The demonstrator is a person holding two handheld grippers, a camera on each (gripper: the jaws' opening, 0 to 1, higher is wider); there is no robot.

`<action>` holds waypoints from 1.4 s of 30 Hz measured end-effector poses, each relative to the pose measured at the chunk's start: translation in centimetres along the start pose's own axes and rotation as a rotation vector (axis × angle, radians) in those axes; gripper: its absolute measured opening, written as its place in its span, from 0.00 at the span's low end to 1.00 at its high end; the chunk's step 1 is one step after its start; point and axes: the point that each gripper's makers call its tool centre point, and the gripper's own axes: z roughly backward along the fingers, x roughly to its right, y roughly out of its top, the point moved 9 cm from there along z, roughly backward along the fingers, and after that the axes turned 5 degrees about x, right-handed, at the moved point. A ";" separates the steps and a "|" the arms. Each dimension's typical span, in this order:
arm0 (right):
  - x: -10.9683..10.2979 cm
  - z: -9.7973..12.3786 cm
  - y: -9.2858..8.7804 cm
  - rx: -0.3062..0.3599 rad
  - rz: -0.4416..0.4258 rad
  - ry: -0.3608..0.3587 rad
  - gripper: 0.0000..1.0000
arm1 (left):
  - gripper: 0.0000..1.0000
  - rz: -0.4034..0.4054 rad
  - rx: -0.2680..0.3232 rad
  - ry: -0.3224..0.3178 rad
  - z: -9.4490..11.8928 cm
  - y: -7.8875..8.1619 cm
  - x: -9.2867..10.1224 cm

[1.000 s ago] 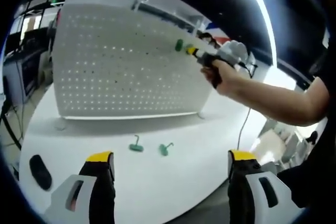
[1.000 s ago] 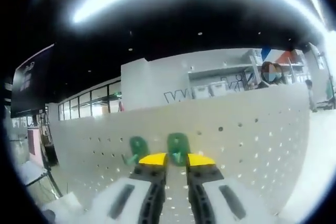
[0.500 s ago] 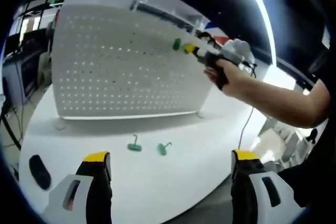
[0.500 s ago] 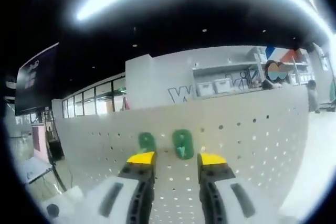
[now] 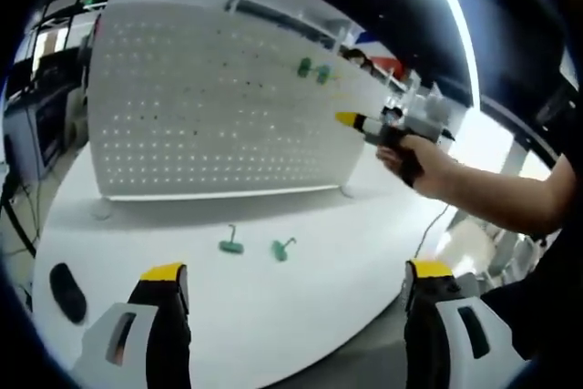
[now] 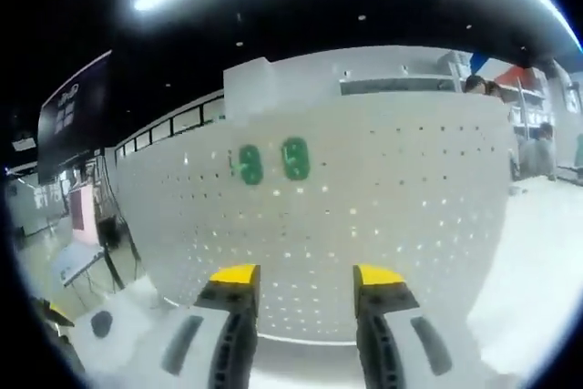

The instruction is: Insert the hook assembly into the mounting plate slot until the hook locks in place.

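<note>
1. Left gripper view: left gripper (image 5: 296, 284) jaws wide apart, empty; two green hooks (image 5: 311, 68) sit on the pegboard (image 5: 200, 107), two loose hooks (image 5: 257, 246) lie on the table (image 5: 273, 316); right gripper (image 5: 351, 119) near the board.
2. Right gripper view: right gripper (image 6: 305, 275) jaws parted, empty; the mounted hooks (image 6: 271, 161) appear seated, detail blurred.

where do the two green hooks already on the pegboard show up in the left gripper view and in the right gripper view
Left gripper view: the mounted green hooks sit side by side, upper centre-right, near the pegboard's top edge, above the right gripper.
Right gripper view: the same pair sits left of centre, above its open jaws.
Shared landmark: the white pegboard itself.
</note>
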 end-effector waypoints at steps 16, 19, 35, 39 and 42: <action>0.5 6.6 -7.0 -0.250 -0.033 0.085 0.46 | 1.00 0.005 -0.034 -0.003 0.0 -0.8 0.1; 0.0 7.8 -8.0 -0.294 -0.049 0.124 0.46 | 1.00 -0.006 -0.047 0.010 0.1 -1.0 0.0; -0.4 14.4 -12.0 -0.483 -0.123 0.151 0.49 | 1.00 0.013 -0.082 0.027 0.9 -2.5 -0.3; -0.8 14.4 -11.2 -0.475 -0.102 0.188 0.48 | 1.00 0.019 -0.096 0.026 1.0 -2.9 -0.3; -1.2 14.6 -11.1 -0.493 -0.073 0.236 0.46 | 1.00 0.020 -0.099 0.025 1.0 -3.0 -0.3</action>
